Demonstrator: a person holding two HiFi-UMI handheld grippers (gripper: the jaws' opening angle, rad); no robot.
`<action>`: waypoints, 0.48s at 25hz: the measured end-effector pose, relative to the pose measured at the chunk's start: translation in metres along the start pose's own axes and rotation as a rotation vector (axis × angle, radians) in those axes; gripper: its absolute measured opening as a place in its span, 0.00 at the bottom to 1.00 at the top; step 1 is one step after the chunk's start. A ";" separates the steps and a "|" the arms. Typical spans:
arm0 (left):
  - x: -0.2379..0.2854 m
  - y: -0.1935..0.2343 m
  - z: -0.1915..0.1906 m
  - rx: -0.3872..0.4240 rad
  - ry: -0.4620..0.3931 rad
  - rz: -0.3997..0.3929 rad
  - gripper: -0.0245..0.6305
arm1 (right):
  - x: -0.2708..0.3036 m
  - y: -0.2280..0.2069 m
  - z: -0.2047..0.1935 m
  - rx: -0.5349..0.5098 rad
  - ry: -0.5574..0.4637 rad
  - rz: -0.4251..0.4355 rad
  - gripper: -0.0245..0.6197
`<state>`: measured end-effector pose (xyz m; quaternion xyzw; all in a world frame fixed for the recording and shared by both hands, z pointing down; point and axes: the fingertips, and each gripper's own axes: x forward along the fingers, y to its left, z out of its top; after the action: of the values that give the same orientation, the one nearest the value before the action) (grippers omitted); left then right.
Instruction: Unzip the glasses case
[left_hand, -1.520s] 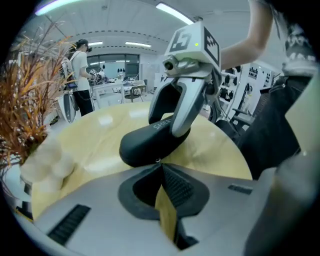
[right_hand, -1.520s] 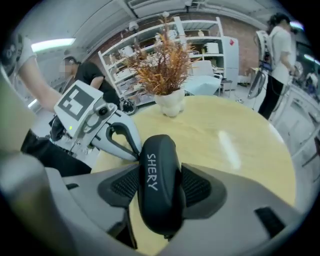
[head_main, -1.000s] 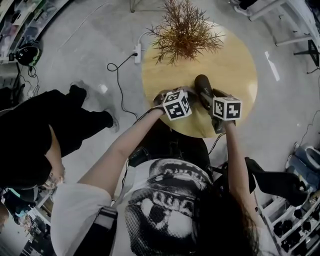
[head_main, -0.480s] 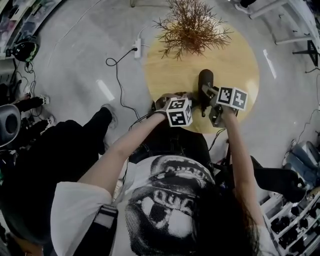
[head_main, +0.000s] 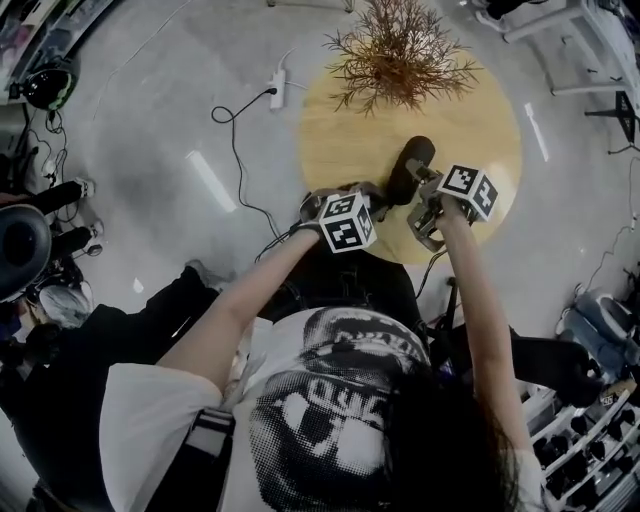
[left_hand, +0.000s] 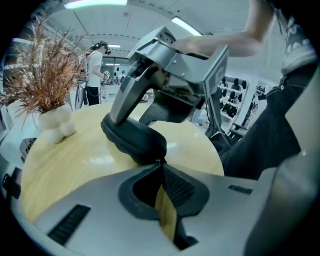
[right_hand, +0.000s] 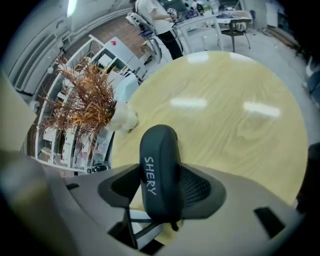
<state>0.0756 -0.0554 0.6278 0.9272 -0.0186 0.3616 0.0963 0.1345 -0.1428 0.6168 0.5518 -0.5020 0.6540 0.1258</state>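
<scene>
1. One round wooden worktop (head_main: 480, 110). At its far edge stands one dried-plant arrangement (head_main: 400, 55) in one white vase (left_hand: 57, 125).
2. One glasses case (right_hand: 160, 165) – black, lettered "SHERY" – lies tilted toward the worktop's near edge. Whether it touches the surface cannot be told.
3. Two tools counted. The right tool (right_hand: 160, 192) is clamped on the glasses case, with one pad against each long side.
4. The left tool (left_hand: 161, 167) has its jaws pressed together. The tips meet the end of the case, where a small metal piece shows – whether it is pinched cannot be told.
5. One power strip (head_main: 278, 85) with one cable (head_main: 235, 140) lies on the floor, off the worktop's left edge.
</scene>
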 end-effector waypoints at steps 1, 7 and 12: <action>-0.001 0.000 -0.002 -0.002 0.003 0.006 0.06 | 0.001 0.001 -0.001 0.024 -0.004 -0.002 0.43; -0.004 0.004 -0.008 -0.015 0.018 0.043 0.06 | 0.004 0.006 -0.002 0.117 -0.049 -0.034 0.43; -0.003 0.006 -0.010 -0.033 0.021 0.061 0.06 | 0.007 0.007 -0.001 0.149 -0.090 -0.073 0.43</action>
<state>0.0663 -0.0596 0.6341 0.9205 -0.0519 0.3739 0.1008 0.1261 -0.1476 0.6189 0.6066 -0.4365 0.6589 0.0855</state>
